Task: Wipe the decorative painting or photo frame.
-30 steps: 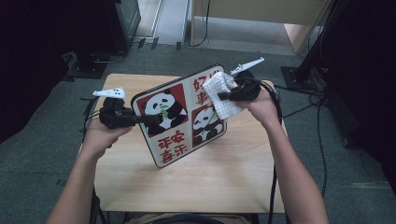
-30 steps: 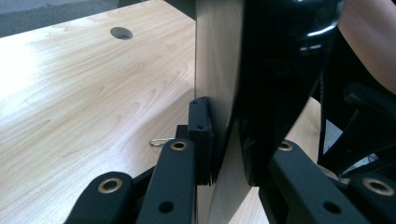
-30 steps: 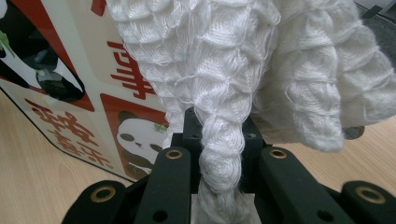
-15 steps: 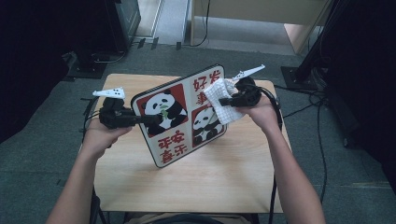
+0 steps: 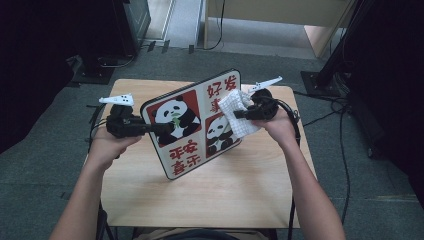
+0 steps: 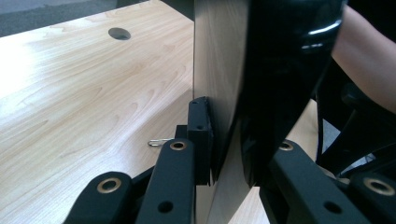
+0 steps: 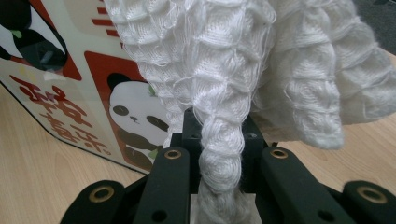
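Now: cloth meets panda board

Clamped by the left gripper [image 5: 150, 128] at its nine o'clock edge, panda board [image 5: 192, 122] propped upright on the table [image 5: 240, 190], long axis from five to eleven o'clock. Pinched shut in the right gripper [image 5: 239, 115], white cloth [image 5: 237, 117] pressed against the board's three o'clock side, over the smaller panda. Judged next: wiping across the printed face toward nine o'clock, right hand [image 5: 280, 127] nearer that surface, left merely steadying.

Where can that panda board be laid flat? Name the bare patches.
Free: the near half of the table, between the forearms, and the far left corner behind the left tongs. Crowded: the middle, where the panda board stands and the right tongs press the cloth.
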The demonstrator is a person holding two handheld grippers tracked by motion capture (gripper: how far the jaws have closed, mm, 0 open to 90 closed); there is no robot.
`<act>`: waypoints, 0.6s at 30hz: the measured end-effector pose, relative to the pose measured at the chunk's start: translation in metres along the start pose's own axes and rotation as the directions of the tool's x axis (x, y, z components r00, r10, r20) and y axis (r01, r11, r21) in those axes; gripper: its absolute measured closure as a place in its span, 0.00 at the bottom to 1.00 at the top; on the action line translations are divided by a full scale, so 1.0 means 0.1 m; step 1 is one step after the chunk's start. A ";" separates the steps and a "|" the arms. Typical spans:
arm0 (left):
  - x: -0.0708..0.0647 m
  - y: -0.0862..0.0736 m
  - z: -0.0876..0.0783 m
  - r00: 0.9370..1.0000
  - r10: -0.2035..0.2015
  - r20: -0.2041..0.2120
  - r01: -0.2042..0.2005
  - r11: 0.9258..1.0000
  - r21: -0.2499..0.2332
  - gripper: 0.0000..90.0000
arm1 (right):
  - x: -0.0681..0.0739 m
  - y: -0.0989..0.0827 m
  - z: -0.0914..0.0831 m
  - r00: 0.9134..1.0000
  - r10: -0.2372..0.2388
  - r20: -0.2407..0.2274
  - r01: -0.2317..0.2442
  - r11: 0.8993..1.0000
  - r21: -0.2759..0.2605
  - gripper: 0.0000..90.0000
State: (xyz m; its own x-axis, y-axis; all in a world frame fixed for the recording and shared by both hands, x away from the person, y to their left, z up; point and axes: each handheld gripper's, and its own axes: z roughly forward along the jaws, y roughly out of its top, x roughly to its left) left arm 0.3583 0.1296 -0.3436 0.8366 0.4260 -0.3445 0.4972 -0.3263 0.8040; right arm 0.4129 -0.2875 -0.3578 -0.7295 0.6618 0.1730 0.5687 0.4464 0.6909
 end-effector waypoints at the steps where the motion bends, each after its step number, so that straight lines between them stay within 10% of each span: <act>1: 0.00 0.00 0.00 1.000 -0.001 0.001 0.001 1.000 0.001 0.88 | 0.00 -0.02 0.02 1.000 -0.006 0.002 0.006 1.000 0.002 0.88; 18: 0.00 0.00 0.00 1.000 0.002 0.002 -0.002 1.000 -0.001 0.88 | -0.03 -0.19 0.13 1.000 -0.004 0.012 0.004 1.000 0.003 0.87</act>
State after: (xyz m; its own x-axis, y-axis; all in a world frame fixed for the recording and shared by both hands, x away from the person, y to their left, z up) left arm 0.3576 0.1299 -0.3436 0.8378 0.4241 -0.3440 0.4956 -0.3260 0.8051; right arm 0.4089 -0.2899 -0.3801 -0.7270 0.6674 0.1614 0.5670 0.4510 0.6893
